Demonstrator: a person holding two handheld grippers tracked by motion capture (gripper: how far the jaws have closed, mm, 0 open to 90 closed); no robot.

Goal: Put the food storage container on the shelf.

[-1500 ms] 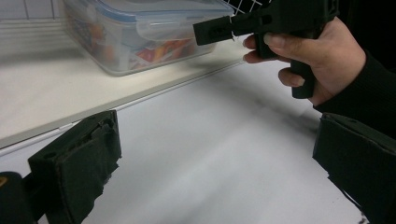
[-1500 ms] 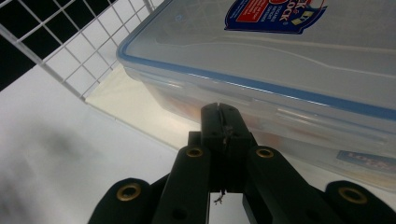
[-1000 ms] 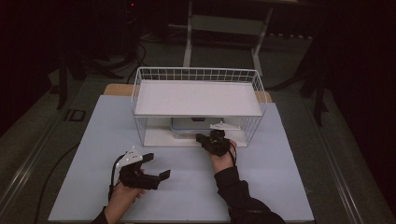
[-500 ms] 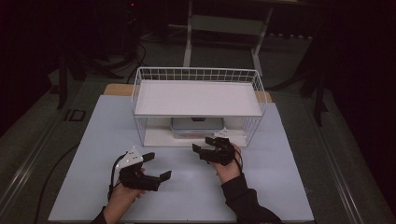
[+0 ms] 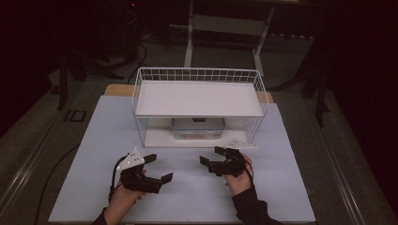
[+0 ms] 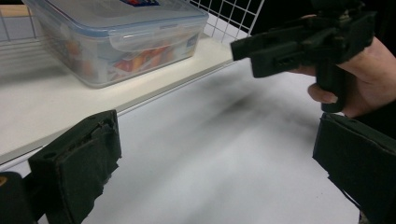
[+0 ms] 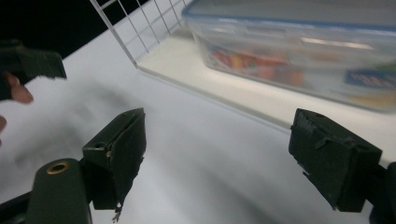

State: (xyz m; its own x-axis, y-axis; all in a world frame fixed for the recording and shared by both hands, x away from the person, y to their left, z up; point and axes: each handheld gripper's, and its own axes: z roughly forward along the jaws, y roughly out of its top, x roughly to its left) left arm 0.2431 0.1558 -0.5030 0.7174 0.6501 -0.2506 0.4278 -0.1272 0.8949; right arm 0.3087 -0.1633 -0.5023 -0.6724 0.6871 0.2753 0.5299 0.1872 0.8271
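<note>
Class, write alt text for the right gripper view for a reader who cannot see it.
Two open black jaws of the right gripper frame a white table. Beyond them, a clear lidded container holding colourful items sits on the white wire rack's bottom shelf.

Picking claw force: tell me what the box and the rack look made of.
Box: clear, glossy plastic by the look; colourful contents show through the walls, and the lid has a blue rim. Rack: thin wire grid, apparently white-coated metal, with flat matte white shelves.
</note>
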